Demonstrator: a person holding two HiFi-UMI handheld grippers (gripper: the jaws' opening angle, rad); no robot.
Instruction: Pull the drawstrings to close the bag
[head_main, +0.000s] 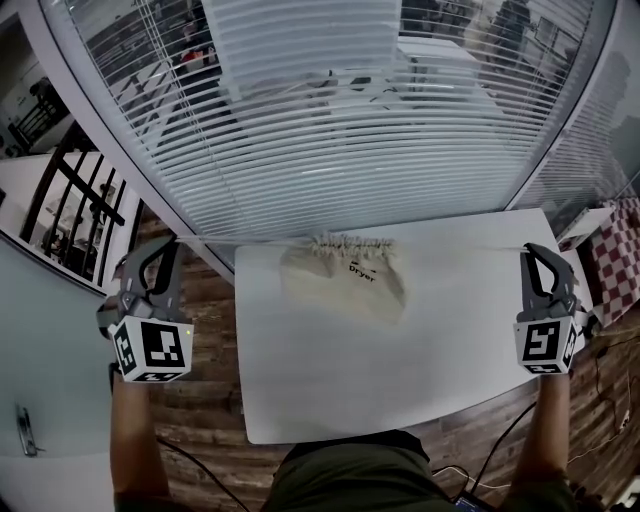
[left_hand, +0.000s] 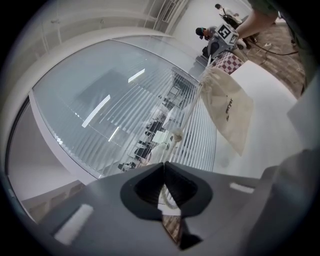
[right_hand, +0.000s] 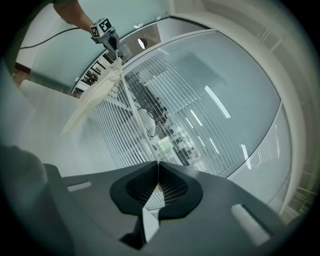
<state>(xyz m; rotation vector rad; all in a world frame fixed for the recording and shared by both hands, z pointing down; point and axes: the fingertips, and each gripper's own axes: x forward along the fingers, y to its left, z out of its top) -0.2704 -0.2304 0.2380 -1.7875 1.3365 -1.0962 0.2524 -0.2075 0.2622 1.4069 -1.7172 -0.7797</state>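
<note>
Left gripper (head_main: 158, 250): jaws closed, pinching left drawstring (left_hand: 186, 117); cord runs straight to bag.
Right gripper (head_main: 536, 252): jaws closed, pinching right drawstring (right_hand: 131, 102); cord likewise straight.
Bag (head_main: 347, 280): beige cloth, mouth gathered, lying at far edge of white counter (head_main: 330, 390), between both grippers.

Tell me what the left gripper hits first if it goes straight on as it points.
Probably the white slatted window blind, though depth is unclear. The left gripper, shut on the cream drawstring, aims past the beige cloth bag.
</note>
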